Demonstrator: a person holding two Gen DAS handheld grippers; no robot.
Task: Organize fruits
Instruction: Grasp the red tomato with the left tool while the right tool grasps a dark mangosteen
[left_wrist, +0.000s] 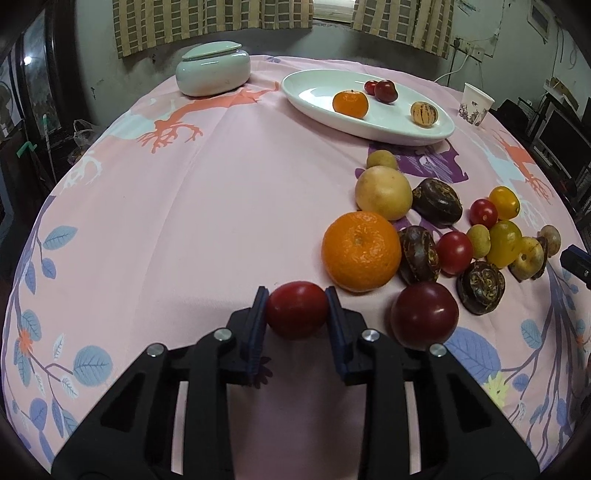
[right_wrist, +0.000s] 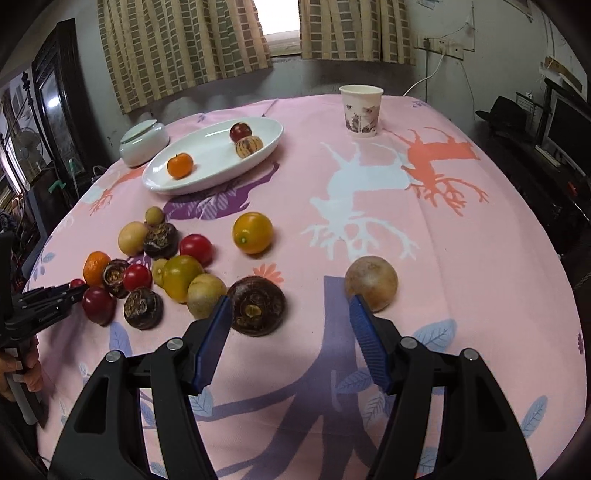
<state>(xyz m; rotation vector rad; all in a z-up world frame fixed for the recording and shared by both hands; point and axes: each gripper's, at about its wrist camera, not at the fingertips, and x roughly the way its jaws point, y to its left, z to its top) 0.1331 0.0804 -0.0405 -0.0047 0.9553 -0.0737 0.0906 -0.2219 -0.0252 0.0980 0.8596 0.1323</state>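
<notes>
My left gripper (left_wrist: 297, 309) is shut on a red tomato (left_wrist: 296, 314), low over the pink cloth just left of the fruit pile. The pile holds a large orange (left_wrist: 361, 256), a dark red plum (left_wrist: 424, 320), a yellow fruit (left_wrist: 383, 191) and several dark brown, red and yellow fruits. The white oval plate (left_wrist: 306, 83) at the back holds a small orange (left_wrist: 350, 103), red fruits (left_wrist: 385, 91) and a striped fruit (left_wrist: 424, 114). My right gripper (right_wrist: 290, 317) is open and empty, between a dark brown fruit (right_wrist: 256, 305) and a tan round fruit (right_wrist: 371, 282). The plate also shows in the right wrist view (right_wrist: 207, 144).
A pale lidded ceramic jar (left_wrist: 212, 72) stands at the back left of the table, also in the right wrist view (right_wrist: 143, 144). A paper cup (right_wrist: 360, 110) stands at the far side. A lone yellow-orange tomato (right_wrist: 252, 232) lies apart from the pile. Dark furniture surrounds the table.
</notes>
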